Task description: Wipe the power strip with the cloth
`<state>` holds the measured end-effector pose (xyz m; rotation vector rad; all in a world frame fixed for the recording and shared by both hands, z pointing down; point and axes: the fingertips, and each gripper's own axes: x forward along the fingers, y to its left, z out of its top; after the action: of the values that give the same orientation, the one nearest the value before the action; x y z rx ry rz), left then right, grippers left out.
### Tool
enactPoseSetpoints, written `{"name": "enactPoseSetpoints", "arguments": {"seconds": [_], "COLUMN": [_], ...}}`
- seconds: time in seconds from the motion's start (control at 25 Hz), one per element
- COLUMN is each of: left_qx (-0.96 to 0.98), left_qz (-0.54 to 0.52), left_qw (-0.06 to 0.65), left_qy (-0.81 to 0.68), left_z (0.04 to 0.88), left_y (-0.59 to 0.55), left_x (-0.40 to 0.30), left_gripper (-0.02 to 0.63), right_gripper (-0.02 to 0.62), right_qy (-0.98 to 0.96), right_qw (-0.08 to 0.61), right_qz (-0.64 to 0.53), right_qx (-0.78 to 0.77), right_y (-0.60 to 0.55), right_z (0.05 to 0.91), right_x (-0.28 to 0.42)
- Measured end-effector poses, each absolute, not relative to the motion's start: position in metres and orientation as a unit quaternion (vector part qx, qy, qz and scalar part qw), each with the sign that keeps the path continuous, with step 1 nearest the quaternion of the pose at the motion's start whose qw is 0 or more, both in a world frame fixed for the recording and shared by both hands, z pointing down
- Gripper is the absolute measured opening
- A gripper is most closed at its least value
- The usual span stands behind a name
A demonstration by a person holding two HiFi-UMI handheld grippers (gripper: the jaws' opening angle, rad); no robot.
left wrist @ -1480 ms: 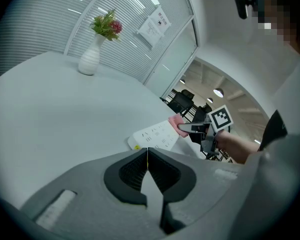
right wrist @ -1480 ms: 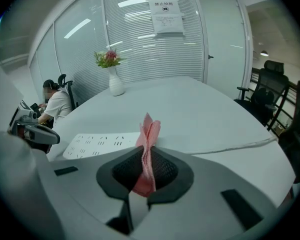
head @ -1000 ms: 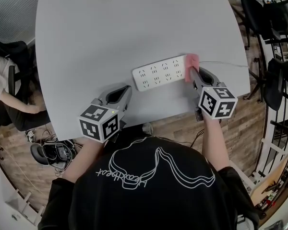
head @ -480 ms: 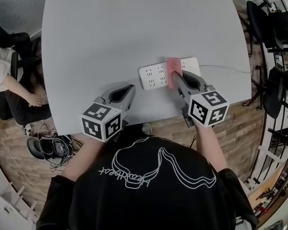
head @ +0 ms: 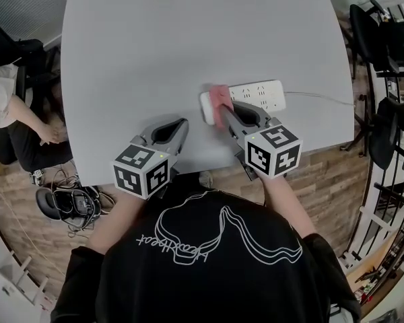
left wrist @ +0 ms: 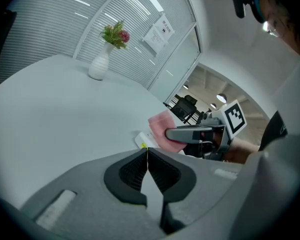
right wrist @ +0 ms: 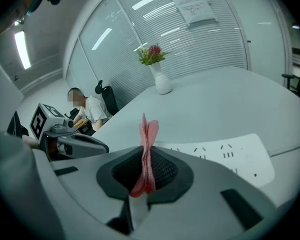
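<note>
Now we hold the pink cloth (head: 217, 97) on the power strip (head: 259, 94).
Our right hand-held gripper (head: 223, 111) pinches the folded cloth over the strip's left end on the pale surface (head: 188, 32). Our left hand-held gripper (head: 177, 125) sits nearby at the surface's near edge, jaws pressed together on nothing, apart from the strip.

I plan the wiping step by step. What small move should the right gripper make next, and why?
Probably sweep the right gripper along the power strip toward its cable: the pink cloth it grips sits at the strip's left end, and the rest lies uncovered.
</note>
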<state>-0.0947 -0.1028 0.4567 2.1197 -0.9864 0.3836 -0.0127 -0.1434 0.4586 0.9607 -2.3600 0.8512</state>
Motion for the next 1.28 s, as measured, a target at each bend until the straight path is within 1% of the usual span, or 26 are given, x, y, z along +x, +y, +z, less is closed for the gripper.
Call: {"name": "enactPoseSetpoints", "arguments": {"seconds": [0.24, 0.72, 1.28], "left_qx": [0.824, 0.823, 0.83], "left_qz": [0.15, 0.152, 0.156], "left_qw": [0.381, 0.384, 0.382], "left_qy": [-0.391, -0.39, -0.374], "left_z": [0.461, 0.463, 0.464], "left_y": [-0.107, -0.113, -0.113], "left_x": [-0.103, -0.105, -0.091], "left_gripper": [0.015, 0.015, 0.015], "right_gripper": [0.041, 0.041, 0.043], "right_qy": [-0.857, -0.853, -0.843], "right_qw": [0.236, 0.264, 0.255], "right_qz": [0.316, 0.295, 0.297], "right_qx": [0.333, 0.339, 0.37], "right_y": [-0.14, -0.143, -0.148], "right_z": [0.47, 0.48, 0.483], "right_x": [-0.029, -0.029, -0.001]}}
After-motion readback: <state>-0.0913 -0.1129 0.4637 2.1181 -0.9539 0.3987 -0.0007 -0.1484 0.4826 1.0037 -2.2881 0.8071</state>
